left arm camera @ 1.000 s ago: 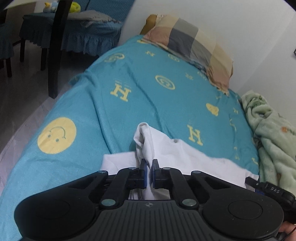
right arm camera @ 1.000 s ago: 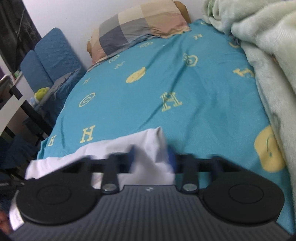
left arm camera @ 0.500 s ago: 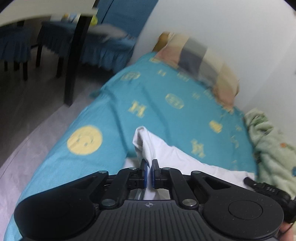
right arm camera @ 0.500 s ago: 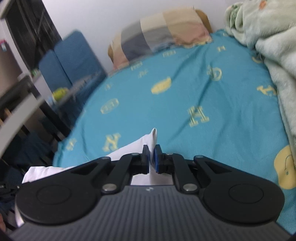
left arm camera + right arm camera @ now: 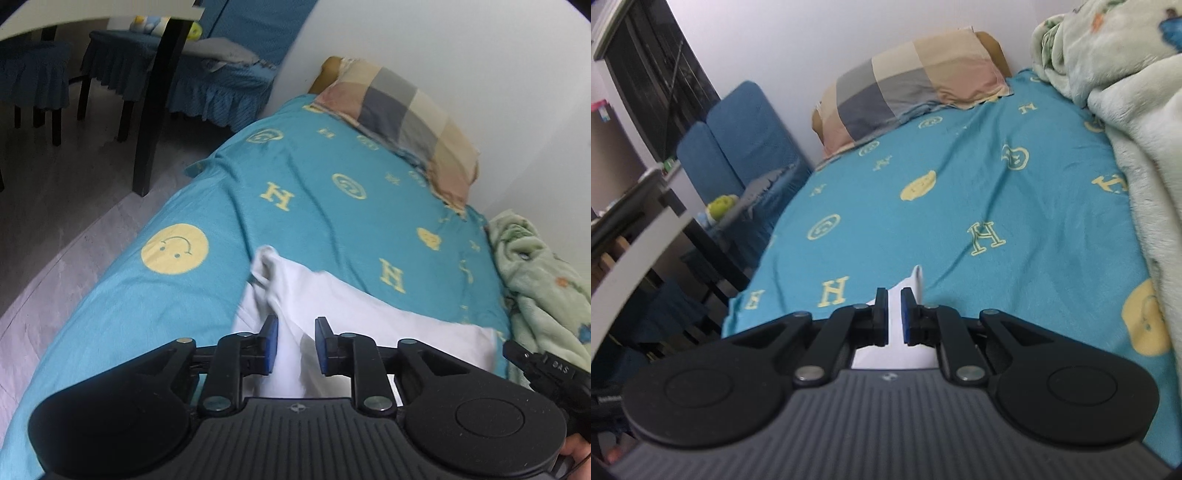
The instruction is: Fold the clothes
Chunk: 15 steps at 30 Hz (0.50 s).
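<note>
A white garment (image 5: 332, 306) lies on the teal bedsheet (image 5: 325, 206) at the near end of the bed. My left gripper (image 5: 295, 341) is open, its blue pads apart on either side of a raised fold of the white cloth. My right gripper (image 5: 894, 314) is shut on a corner of the white garment (image 5: 914, 282), which pokes up between and beyond the pads. The right gripper's body also shows at the right edge of the left wrist view (image 5: 546, 369).
A checked pillow (image 5: 402, 114) lies at the head of the bed against the white wall. A pale green blanket (image 5: 1126, 110) is heaped along the bed's right side. Blue-covered chairs (image 5: 221, 74) and a dark table leg (image 5: 155, 110) stand on the floor left of the bed.
My left gripper has opened and let go of the white cloth fold. My right gripper closed on the garment's corner and stays shut on it.
</note>
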Available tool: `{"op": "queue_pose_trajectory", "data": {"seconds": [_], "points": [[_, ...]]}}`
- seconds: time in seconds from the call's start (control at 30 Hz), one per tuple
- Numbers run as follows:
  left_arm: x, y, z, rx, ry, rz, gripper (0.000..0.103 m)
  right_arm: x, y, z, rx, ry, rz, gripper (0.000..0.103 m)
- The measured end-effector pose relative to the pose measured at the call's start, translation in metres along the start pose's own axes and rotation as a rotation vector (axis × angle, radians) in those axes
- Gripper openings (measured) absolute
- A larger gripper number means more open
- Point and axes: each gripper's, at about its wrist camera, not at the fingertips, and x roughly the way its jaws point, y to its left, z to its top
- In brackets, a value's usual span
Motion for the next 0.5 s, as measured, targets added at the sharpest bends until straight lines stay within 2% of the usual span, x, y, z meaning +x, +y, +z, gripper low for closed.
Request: {"op": "queue_pose_trajectory", "data": {"seconds": [0.07,0.13,0.2,0.23,0.27,0.37,0.5], "points": [[-0.017,-0.011,-0.009,0.012,-0.011,-0.021,0.041,-0.017,0.007,-0.003,-0.004,0.000,0.007,0.011],[-0.032,-0.017,-0.020,-0.006,-0.015,-0.053,0.050,-0.034,0.013,-0.007,0.000,0.007,0.016,0.011],[-0.042,-0.016,-0.032,-0.091,0.017,-0.112,0.062,-0.050,0.016,-0.010,0.037,0.019,0.053,0.011],[-0.044,-0.012,-0.038,-0.162,0.045,-0.148,0.074,-0.057,0.015,-0.013,0.077,0.029,0.087,0.011],[-0.045,-0.008,-0.046,-0.232,0.074,-0.181,0.081,-0.063,0.011,-0.016,0.137,0.044,0.125,0.011],[-0.038,0.000,-0.063,-0.368,0.156,-0.246,0.082,-0.073,-0.002,-0.032,0.311,0.100,0.194,0.011],[-0.022,0.008,-0.076,-0.493,0.222,-0.295,0.083,-0.074,-0.010,-0.059,0.461,0.201,0.203,0.011]]}}
